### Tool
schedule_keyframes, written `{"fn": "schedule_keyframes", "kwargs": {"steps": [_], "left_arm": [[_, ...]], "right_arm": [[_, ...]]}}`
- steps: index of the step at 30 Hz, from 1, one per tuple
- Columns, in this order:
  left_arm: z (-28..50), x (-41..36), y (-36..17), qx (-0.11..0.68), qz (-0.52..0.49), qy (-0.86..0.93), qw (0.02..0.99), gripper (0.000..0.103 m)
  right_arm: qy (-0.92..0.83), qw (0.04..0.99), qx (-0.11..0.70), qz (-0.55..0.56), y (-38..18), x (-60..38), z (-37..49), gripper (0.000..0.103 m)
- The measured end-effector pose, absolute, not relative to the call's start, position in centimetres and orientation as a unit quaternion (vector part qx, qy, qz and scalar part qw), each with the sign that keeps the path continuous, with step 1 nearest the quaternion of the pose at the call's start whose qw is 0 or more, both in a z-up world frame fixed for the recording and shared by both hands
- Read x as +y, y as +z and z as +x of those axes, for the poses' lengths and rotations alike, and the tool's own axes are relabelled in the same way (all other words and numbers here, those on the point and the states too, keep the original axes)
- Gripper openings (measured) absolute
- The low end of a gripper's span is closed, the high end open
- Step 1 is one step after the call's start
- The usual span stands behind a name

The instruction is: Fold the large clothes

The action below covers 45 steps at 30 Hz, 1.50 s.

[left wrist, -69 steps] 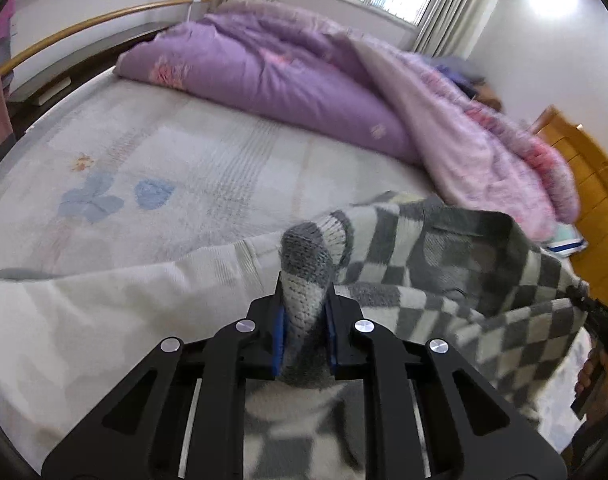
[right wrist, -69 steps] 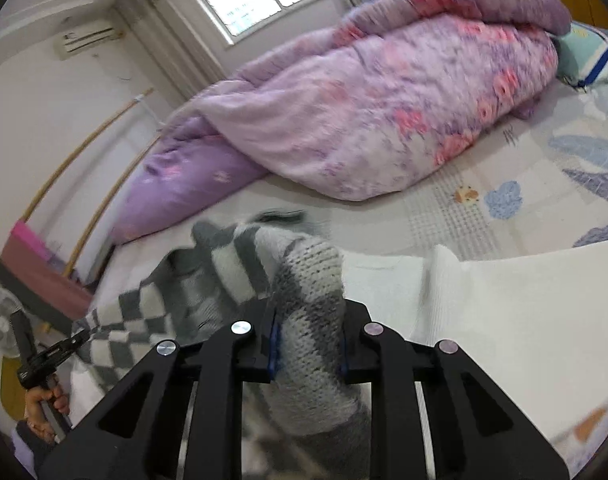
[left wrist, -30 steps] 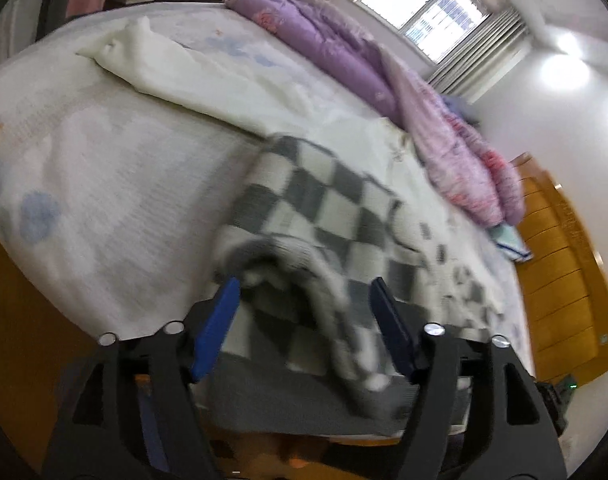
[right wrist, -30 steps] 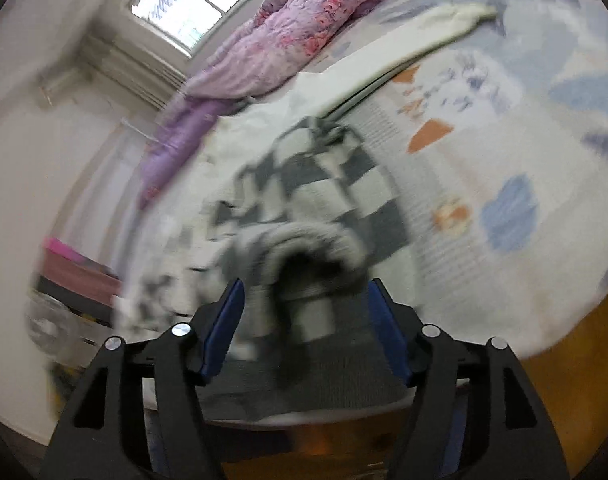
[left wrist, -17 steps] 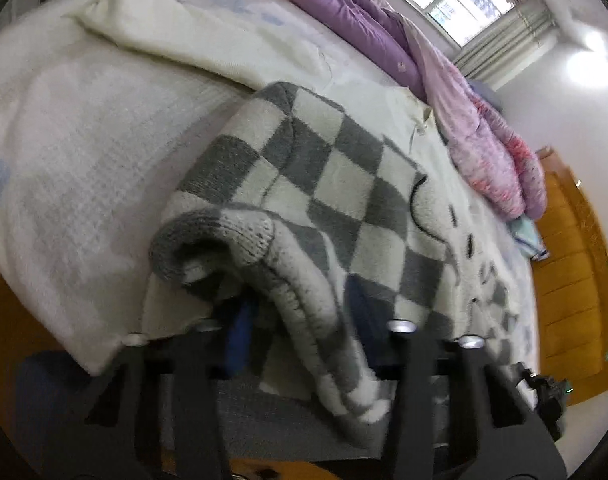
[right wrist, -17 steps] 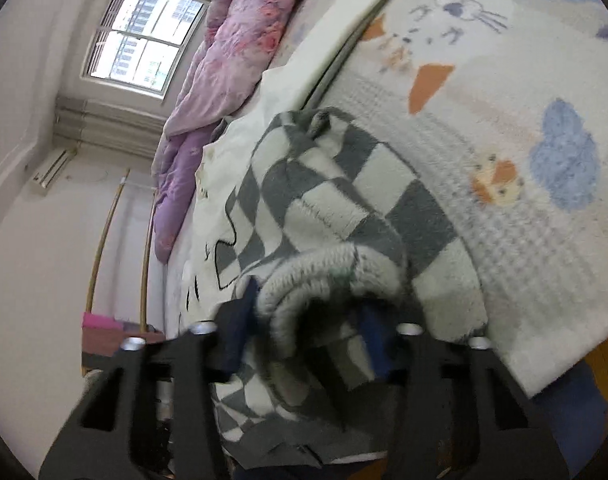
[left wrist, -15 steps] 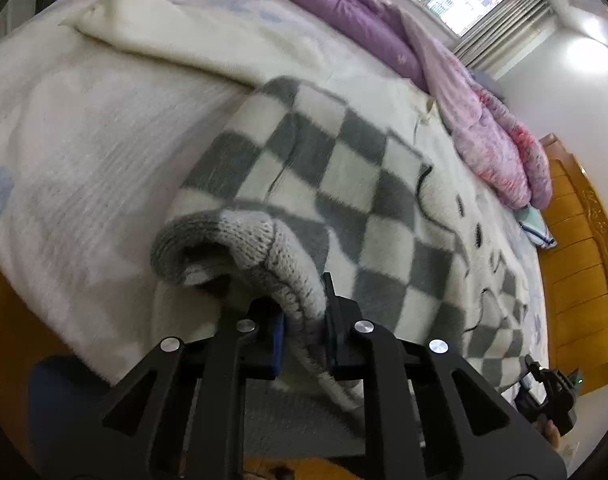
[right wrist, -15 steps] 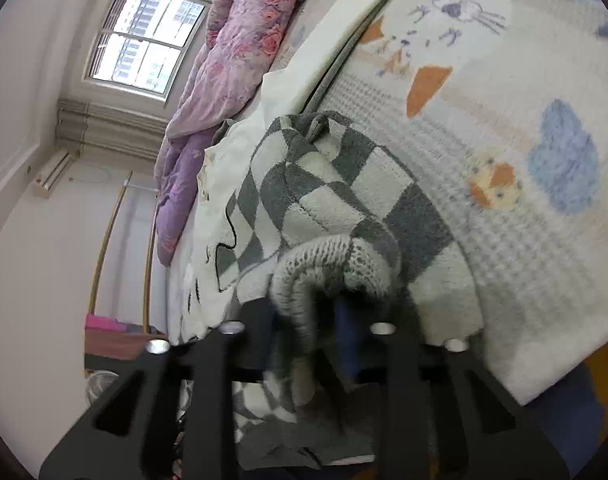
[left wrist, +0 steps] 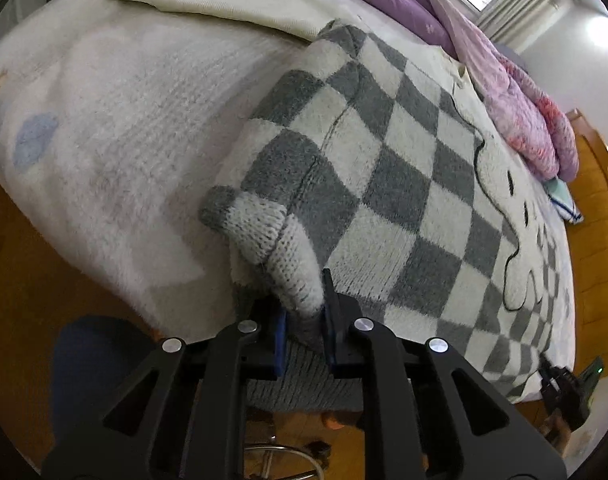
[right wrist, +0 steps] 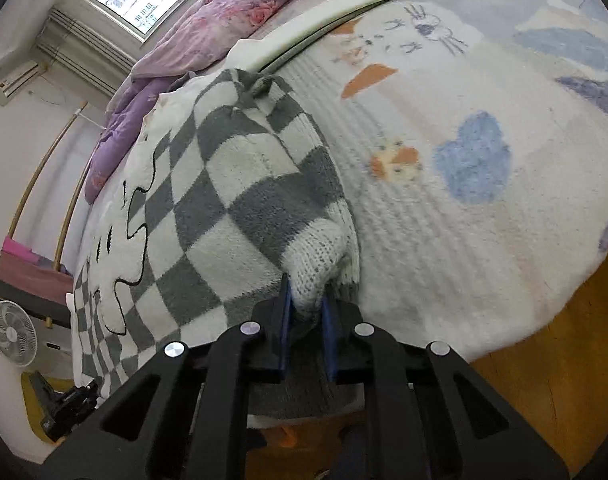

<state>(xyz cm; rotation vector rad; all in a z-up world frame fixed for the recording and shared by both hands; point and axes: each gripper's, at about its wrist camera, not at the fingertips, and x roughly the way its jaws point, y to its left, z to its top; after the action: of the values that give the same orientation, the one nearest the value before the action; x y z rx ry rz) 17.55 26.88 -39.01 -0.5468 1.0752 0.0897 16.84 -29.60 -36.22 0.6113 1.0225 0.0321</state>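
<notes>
A: Where is the checkered sweater [left wrist: 388, 168] seen?

B: It is spread across the bed [left wrist: 103, 128], over a patterned blanket [right wrist: 444, 184], with its ribbed hem hanging off the near edge. A purple duvet [left wrist: 484, 64] is heaped along the far side.

A: How is the left gripper [left wrist: 304, 320] held?

B: It is clamped on a knitted fold at the sweater's near corner, angled up toward the bed from below the mattress edge.

A: And the right gripper [right wrist: 306, 314]?

B: It is pinched shut on the opposite corner in the same low pose. No containers are seen.
</notes>
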Motion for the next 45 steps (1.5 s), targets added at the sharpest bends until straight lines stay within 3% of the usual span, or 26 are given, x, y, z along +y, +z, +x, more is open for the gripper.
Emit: {"fn": "schedule_keyframes", "kwargs": {"steps": [9,11,12,13,17,19,25,29,37,43,45], "left_arm": [[18.1,26.0,-40.0,0.513,-0.24,0.047,0.823,0.016],[17.7,26.3,-39.4,0.509,-0.252,0.037,0.822,0.022],[17.4,26.4,-39.1,0.507,-0.258,0.034,0.822,0.033],[17.0,26.7,-38.7,0.505,-0.262,0.033,0.822,0.052],[15.3,28.4,-37.1,0.486,-0.282,0.022,0.827,0.058],[14.5,29.9,-36.5,0.473,-0.3,0.034,0.827,0.065],[15.1,32.1,-37.4,0.465,-0.351,0.033,0.813,0.072],[15.7,31.9,-39.8,0.482,-0.375,0.034,0.791,0.072],[15.8,31.5,-41.9,0.467,-0.405,0.006,0.786,0.072],[16.8,29.7,-42.4,0.469,-0.378,0.002,0.798,0.072],[17.1,29.2,-42.4,0.471,-0.361,-0.003,0.805,0.077]], "right_arm": [[0.015,0.82,0.484,0.304,-36.7,-30.0,16.9,0.013],[0.026,0.819,0.477,0.318,-35.7,-29.9,16.6,0.017],[0.026,0.819,0.477,0.319,-34.9,-30.0,16.2,0.017],[0.025,0.819,0.476,0.318,-34.2,-30.0,15.7,0.017],[0.015,0.843,0.471,0.26,-31.0,-29.0,14.6,0.017],[0.018,0.86,0.459,0.223,-29.5,-27.7,14.7,0.017],[0.067,0.856,0.478,0.186,-31.8,-23.5,18.9,0.017],[0.039,0.834,0.524,0.168,-36.6,-23.1,20.7,0.005],[0.057,0.854,0.502,0.127,-32.1,-19.0,21.5,0.008],[0.157,0.853,0.485,0.113,-28.9,-9.8,26.6,0.008],[0.169,0.851,0.488,0.098,-28.8,-7.0,29.0,0.008]]}}
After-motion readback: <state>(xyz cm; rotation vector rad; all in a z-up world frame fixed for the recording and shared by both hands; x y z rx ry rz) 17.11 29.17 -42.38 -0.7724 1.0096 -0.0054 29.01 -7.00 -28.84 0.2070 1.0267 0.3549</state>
